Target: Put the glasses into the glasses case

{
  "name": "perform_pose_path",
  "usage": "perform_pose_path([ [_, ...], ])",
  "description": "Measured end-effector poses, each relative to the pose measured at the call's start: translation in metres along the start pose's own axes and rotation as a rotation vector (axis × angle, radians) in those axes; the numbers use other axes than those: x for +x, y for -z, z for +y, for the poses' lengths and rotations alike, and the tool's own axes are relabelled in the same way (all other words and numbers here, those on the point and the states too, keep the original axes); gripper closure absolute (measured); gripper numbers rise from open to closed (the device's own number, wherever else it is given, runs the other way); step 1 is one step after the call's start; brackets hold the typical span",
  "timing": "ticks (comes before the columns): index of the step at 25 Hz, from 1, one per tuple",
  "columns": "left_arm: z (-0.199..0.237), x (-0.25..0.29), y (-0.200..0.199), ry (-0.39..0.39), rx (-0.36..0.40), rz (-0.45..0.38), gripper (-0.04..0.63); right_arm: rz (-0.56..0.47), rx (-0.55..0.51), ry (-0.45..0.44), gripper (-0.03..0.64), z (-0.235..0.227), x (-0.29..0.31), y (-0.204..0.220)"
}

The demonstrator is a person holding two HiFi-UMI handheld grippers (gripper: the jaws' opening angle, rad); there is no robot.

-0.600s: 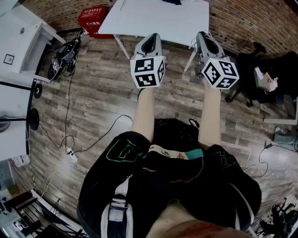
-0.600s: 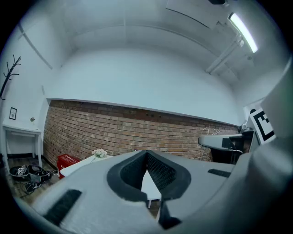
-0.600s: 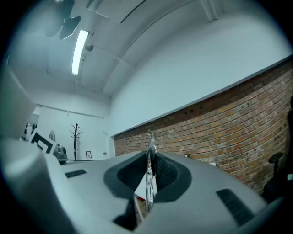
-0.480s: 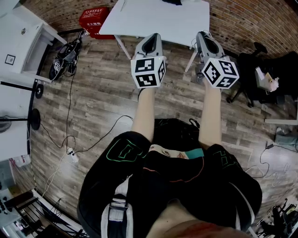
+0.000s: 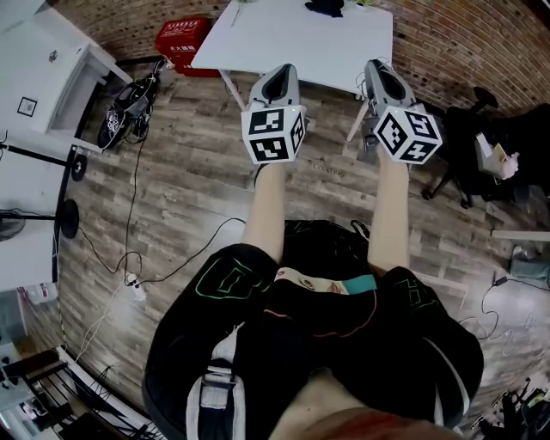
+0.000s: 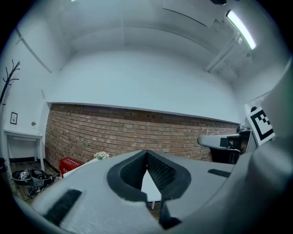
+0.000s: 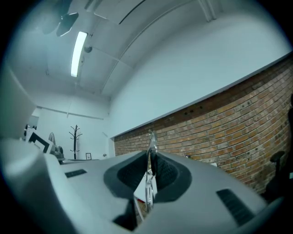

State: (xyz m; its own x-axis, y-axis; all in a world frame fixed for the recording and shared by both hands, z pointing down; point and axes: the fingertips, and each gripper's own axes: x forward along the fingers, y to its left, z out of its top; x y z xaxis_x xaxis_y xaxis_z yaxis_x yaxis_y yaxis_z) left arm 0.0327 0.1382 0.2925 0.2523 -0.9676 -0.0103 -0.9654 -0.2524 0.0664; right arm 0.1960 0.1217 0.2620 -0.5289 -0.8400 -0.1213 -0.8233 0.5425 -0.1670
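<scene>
Wood floor [image 5: 172, 180] all around, with black cables lying across it at the left. Ahead, a white table [image 5: 292, 39], cut off by the top edge of the head view. Down low, the person's black clothes [image 5: 344, 344] and two bare arms reaching out toward the table. At the right a black chair [image 5: 468, 129], half lost in the dark. Beside the table a red crate [image 5: 182, 36]. Then the left gripper [image 6: 146, 155], jaws pressed together with nothing between them. Next to it the right gripper [image 7: 150, 157], closed tight on a thin shiny thing [image 7: 148, 192], seen only from its edge and too thin to tell as glasses. On the far side of the table a small dark thing [image 5: 325, 7], cut off at the top and too small to name.
</scene>
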Motion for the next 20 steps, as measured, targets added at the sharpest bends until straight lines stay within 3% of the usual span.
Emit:
perform_pose_path([
  [20,-0.007,0.006,-0.037,0.014,0.011,-0.077,0.598,-0.066,-0.026,0.009,0.581,-0.017,-0.005,-0.038],
])
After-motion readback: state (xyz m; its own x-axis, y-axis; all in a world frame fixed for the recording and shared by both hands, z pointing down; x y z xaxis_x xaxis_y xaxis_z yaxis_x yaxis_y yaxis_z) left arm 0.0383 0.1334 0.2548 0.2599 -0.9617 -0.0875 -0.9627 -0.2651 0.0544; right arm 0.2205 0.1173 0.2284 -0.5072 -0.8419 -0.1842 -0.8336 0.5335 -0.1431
